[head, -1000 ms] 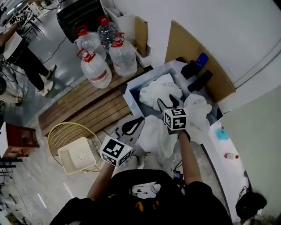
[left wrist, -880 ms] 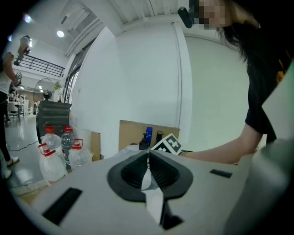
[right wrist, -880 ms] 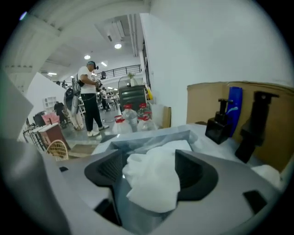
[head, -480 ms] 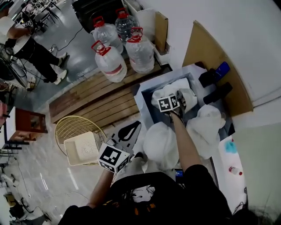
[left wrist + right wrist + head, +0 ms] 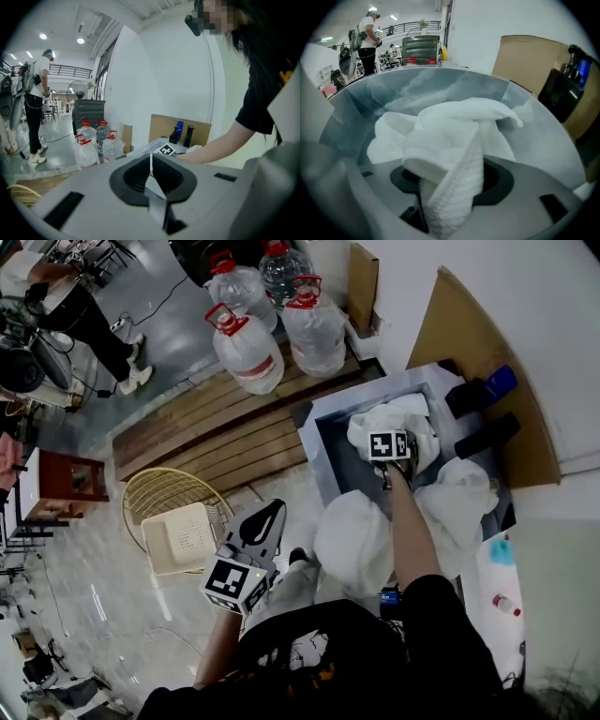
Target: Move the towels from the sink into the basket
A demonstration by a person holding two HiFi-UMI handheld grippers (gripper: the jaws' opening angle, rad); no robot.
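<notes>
A grey sink (image 5: 326, 442) holds a crumpled white towel (image 5: 412, 418). My right gripper (image 5: 392, 435) reaches down into the sink; its jaws are closing and a raised fold of that towel (image 5: 454, 140) is pinched between them, in my right gripper (image 5: 452, 185). Two more white towels hang over the sink's edge, one at the front (image 5: 352, 540) and one at the right (image 5: 459, 502). My left gripper (image 5: 274, 510) hangs shut and empty near the person's knee, right of the yellow wire basket (image 5: 141, 498); its pads meet with nothing between them in my left gripper (image 5: 151, 161).
A white plastic crate (image 5: 183, 538) lies in the wire basket. Three water jugs (image 5: 248, 348) stand on a wooden pallet (image 5: 202, 432) left of the sink. Cardboard (image 5: 478, 343) and dark bottles (image 5: 487, 432) stand behind the sink. A person (image 5: 84, 315) stands far left.
My right gripper has moved from the sink's front edge forward and down into the sink, onto the towel. The left gripper has stayed low beside the basket.
</notes>
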